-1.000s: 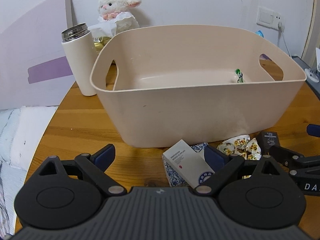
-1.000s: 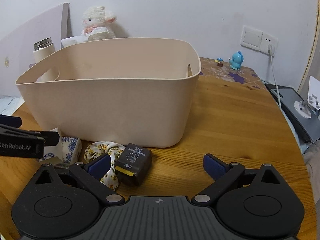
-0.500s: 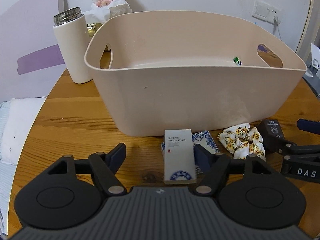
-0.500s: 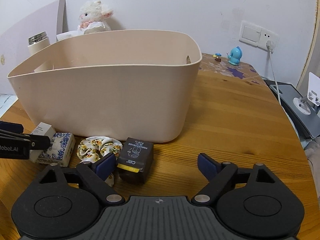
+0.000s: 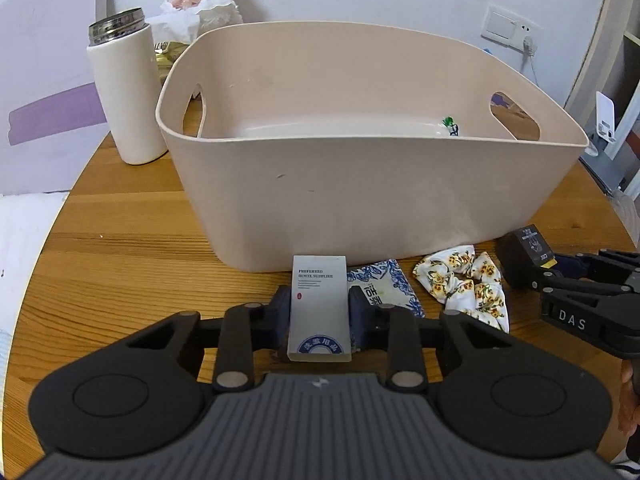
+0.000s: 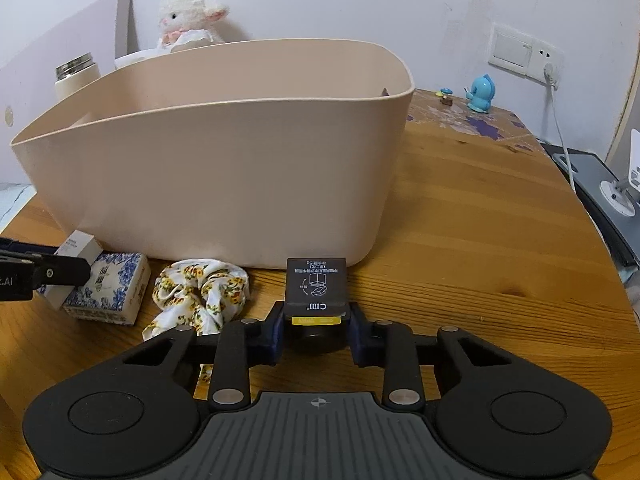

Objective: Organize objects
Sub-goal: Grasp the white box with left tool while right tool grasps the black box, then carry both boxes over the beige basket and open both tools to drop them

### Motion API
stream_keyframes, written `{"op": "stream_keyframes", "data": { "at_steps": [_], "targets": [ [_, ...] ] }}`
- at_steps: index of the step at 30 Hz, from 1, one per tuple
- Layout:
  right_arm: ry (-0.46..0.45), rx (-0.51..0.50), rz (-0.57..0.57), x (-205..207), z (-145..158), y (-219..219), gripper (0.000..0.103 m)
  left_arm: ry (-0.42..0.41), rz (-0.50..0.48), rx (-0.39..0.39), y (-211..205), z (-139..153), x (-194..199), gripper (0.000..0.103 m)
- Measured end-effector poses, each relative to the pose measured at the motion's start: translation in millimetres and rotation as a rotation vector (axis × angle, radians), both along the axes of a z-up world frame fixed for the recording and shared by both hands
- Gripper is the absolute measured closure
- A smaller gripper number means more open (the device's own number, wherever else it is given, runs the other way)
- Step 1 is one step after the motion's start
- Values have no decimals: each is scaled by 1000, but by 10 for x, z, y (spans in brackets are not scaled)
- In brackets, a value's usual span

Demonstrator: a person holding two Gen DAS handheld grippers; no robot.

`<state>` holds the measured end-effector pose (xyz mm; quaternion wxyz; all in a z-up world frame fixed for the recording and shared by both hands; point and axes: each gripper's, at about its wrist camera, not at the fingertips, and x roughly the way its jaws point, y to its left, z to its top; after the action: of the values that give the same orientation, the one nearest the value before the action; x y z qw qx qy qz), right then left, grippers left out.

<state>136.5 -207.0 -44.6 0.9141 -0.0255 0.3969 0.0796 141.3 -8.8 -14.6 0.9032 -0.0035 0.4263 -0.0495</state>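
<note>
Grasping is the step in hand: the left hand-held gripper (image 5: 320, 314) is clenched on the white box (image 5: 319, 306), and the right hand-held gripper (image 6: 316, 326) on the black box (image 6: 316, 286), both low over the wooden surface (image 6: 460, 216). Beyond them lie the floral scrunchie (image 6: 200, 292) and blue-patterned packet (image 6: 108, 286). Next, a lift over the beige bin (image 5: 360, 184) rim is judged necessary.

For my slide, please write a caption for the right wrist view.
Right claw shut on a small black box before the beige bin, floral scrunchie beside it.
</note>
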Motion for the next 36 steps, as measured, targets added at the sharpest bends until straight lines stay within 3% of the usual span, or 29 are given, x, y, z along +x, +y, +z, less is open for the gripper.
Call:
{"op": "stream_keyframes", "data": {
  "at_steps": [9,20,28,36],
  "targets": [
    [-15,14,5,-203,100,-17,75,-28,-12,-22,43,73,-120,70],
    [-133,45,22,-519,605,-82,74,-106,-3,-47,157,368,-355,70],
    [-256,65,29,-629,1017,-104,74,-196,1,-53,198,672,-460,70],
    [-346,68,28,-447,1322,-107,74,-321,19,-28,137,995,-429,70]
  ]
}}
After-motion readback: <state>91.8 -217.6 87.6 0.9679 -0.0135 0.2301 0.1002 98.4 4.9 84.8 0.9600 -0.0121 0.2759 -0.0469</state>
